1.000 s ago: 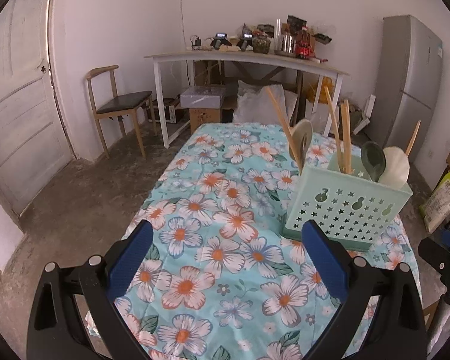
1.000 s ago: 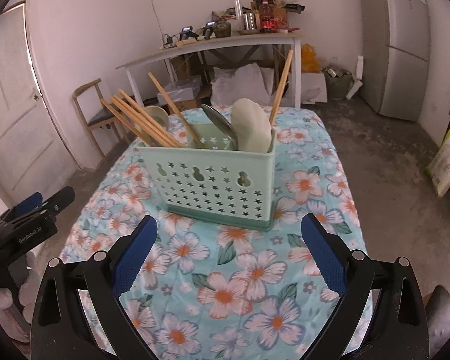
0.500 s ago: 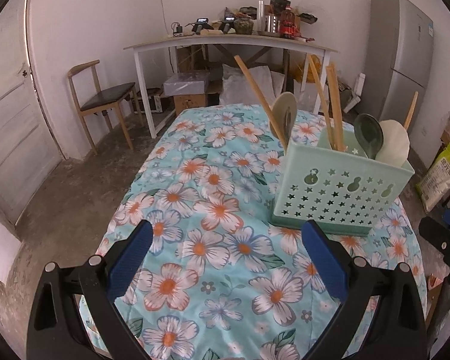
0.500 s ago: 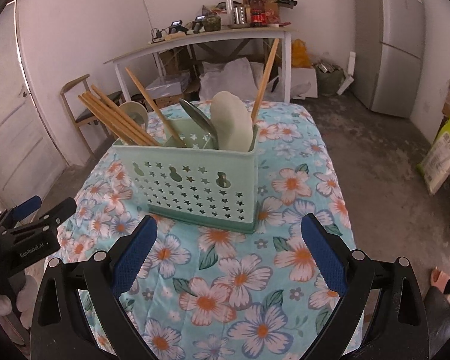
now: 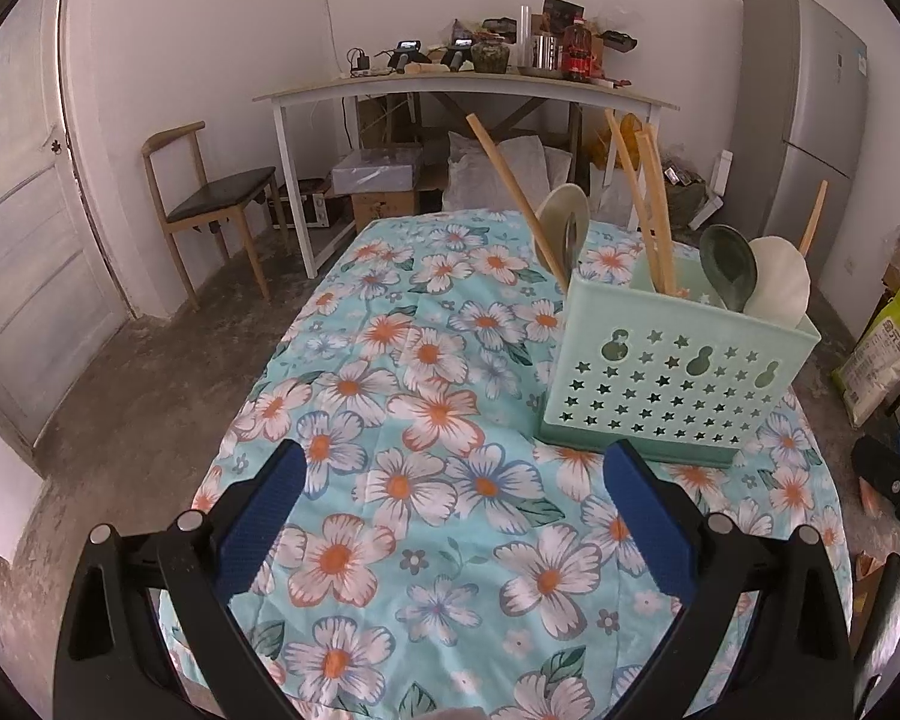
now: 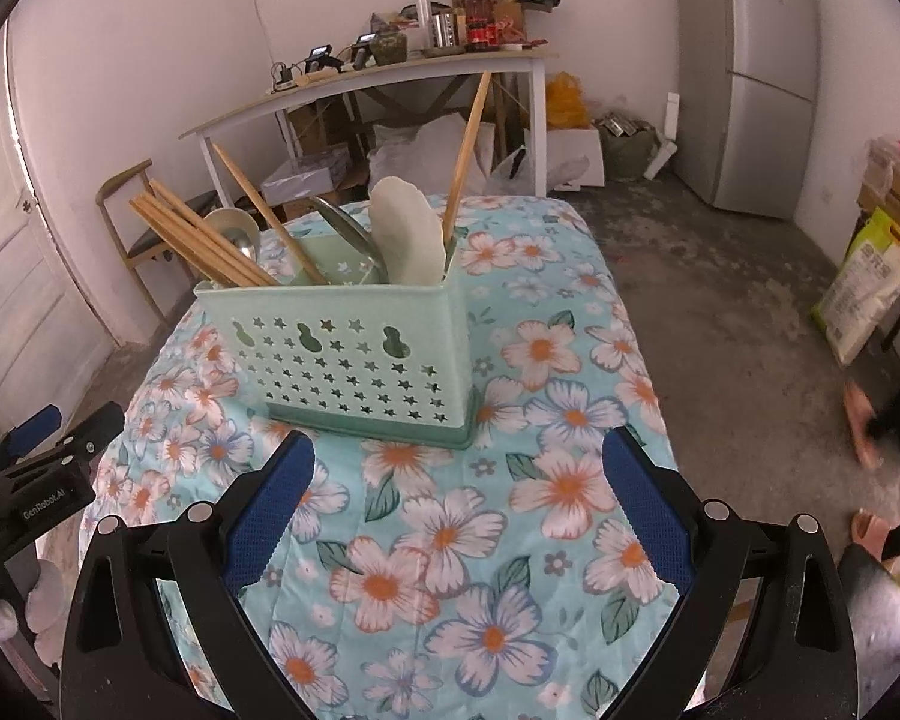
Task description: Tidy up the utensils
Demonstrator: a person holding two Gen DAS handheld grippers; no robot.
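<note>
Left tongs (image 5: 450, 480) spread wide, nothing between the blue pads, hanging over the floral tabletop (image 5: 390, 408) at the bottom of the left wrist view. Right tongs (image 6: 459, 474) equally wide apart and empty, bottom of the right wrist view. Mint green utensil caddy (image 5: 672, 378) stands upright on the tabletop, right of centre in the left view, centre-left in the right view (image 6: 354, 360), just beyond the right tongs' tips, not touching. Inside: wooden chopsticks (image 6: 204, 243) leaning left, a dark green spoon (image 5: 727, 264), a white spoon (image 5: 777, 285), a pale spoon (image 5: 561, 222) at the far corner. Left tongs' body shows at lower left of the right view.
</note>
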